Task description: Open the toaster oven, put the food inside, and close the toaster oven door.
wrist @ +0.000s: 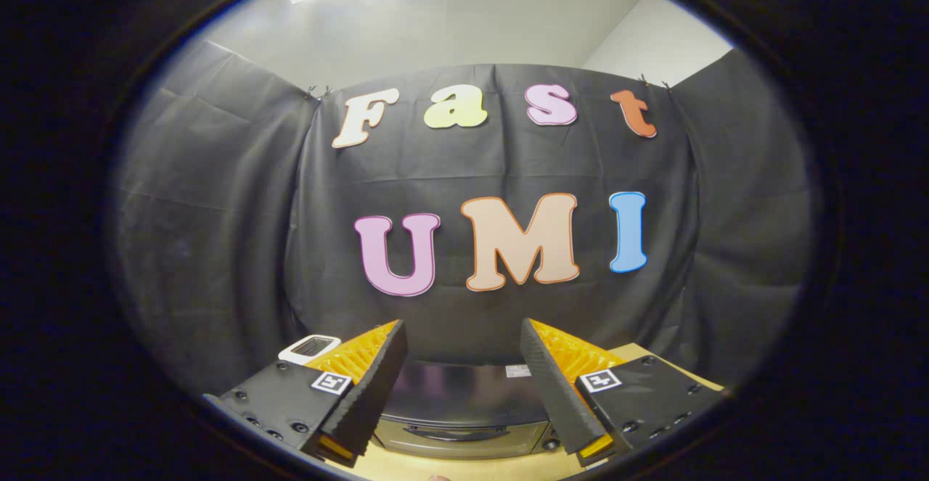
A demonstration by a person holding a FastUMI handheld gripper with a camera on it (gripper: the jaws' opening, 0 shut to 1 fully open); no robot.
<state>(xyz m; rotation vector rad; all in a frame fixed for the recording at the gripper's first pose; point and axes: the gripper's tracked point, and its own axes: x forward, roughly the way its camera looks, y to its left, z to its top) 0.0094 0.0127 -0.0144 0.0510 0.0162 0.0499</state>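
One gripper (463,343), its two fingers spread wide apart, nothing between them. One dark toaster oven (464,412), door closed, sitting low just beyond and between the fingers. One white appliance (310,348), behind the left finger. One pale wooden table (464,466) under the oven. Black cloth wall (218,249) behind, white room wall (450,24) above.

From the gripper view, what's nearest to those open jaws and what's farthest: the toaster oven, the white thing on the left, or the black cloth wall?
1. Toaster oven: just ahead of the gripper, below the open jaws.
2. White object: beyond the left finger, partly hidden; too little shows to name it.
3. Black cloth wall: farthest, behind everything.
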